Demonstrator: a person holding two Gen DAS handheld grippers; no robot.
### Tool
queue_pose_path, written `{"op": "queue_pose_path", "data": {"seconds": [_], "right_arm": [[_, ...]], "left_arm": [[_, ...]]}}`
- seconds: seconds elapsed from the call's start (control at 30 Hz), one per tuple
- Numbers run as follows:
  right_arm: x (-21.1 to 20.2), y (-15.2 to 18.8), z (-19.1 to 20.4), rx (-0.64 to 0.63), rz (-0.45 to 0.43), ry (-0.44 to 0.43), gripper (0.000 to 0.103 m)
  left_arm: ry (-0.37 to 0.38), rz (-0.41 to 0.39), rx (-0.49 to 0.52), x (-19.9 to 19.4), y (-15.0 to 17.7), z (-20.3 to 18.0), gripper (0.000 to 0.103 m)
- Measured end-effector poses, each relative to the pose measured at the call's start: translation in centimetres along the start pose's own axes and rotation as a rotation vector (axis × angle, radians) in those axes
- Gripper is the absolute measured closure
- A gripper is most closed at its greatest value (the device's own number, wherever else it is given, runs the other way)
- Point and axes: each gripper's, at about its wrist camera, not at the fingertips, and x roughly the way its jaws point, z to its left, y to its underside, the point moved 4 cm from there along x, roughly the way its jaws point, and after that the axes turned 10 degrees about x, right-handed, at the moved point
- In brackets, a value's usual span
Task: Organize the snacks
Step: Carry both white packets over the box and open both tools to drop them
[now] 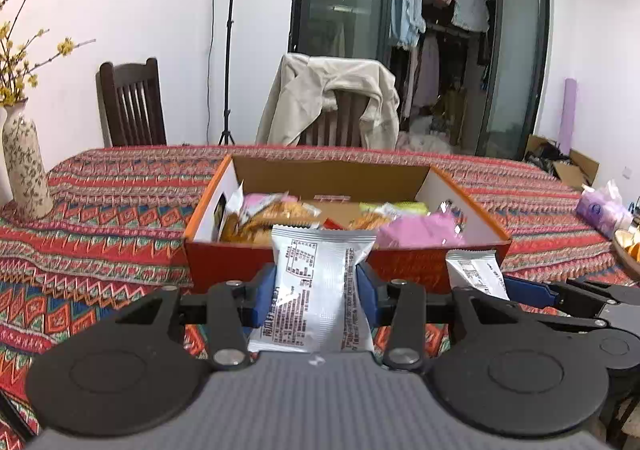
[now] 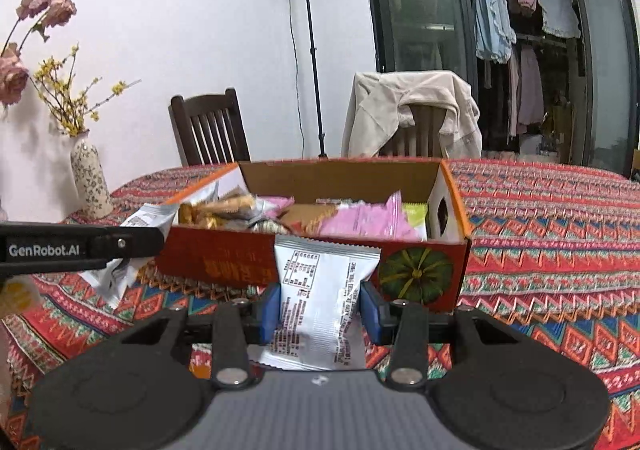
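An open orange-red cardboard box (image 1: pixel 280 266) printed with a green pumpkin sits in the middle of the bench (image 1: pixel 100 217), which is covered by a red patterned cloth. The box already holds a good layer of snacks: pink wrappers (image 1: pixel 416 230), clear packs of golden biscuits (image 1: pixel 264 217) and a yellow-green packet toward its far right side. So most of the sorting looks done.

Two items are left in hand. The left gripper (image 1: pixel 316 286) has its blue fingers (image 1: pixel 266 286) pressed on a silver-white foil snack packet (image 1: pixel 316 290) with black printed text, held just short of the box's near wall. The right gripper (image 2: pixel 320 308) pinches a second silver-white foil packet (image 2: pixel 320 302) the same way, also at the near wall, by the pumpkin print. Both packets are off the cloth and not yet over the rim.

What remains, by my reading, is lifting each packet over the near wall and letting go inside. That wall is the main obstacle; the two grippers are also close side by side and could knock each other.

Elsewhere: a floral ceramic vase (image 1: pixel 24 165) with yellow blossoms near the bench's far left corner, a purple tissue pack (image 1: pixel 600 209) at the right edge, two dark wooden chairs behind, one draped with a beige jacket (image 1: pixel 332 97).
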Motion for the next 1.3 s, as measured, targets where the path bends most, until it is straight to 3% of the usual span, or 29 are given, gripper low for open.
{"op": "queue_pose_path", "data": {"seconds": [0.47,0.93,1.13,1.3], "right_arm": [[-0.2,-5.1,0.2,0.015,-0.100,0.029,0.062],[4.2,-9.9,0.1,0.014,-0.127,0.070,0.062],[7.8,-10.9,-0.3,0.031,-0.120,0.087,0.062],[9.9,-9.8,-1.1,0.039,-0.106,0.094,0.062]], "left_arm": [[0.002,-0.100,0.003,0.4,-5.2,0.1,0.059],[-0.058,-0.081,-0.072,6.0,-8.8,2.7,0.059],[-0.100,-0.087,-0.112,9.2,-8.8,4.2,0.059],[-0.145,-0.087,-0.107,11.4,-7.2,4.8,0.059]]}}
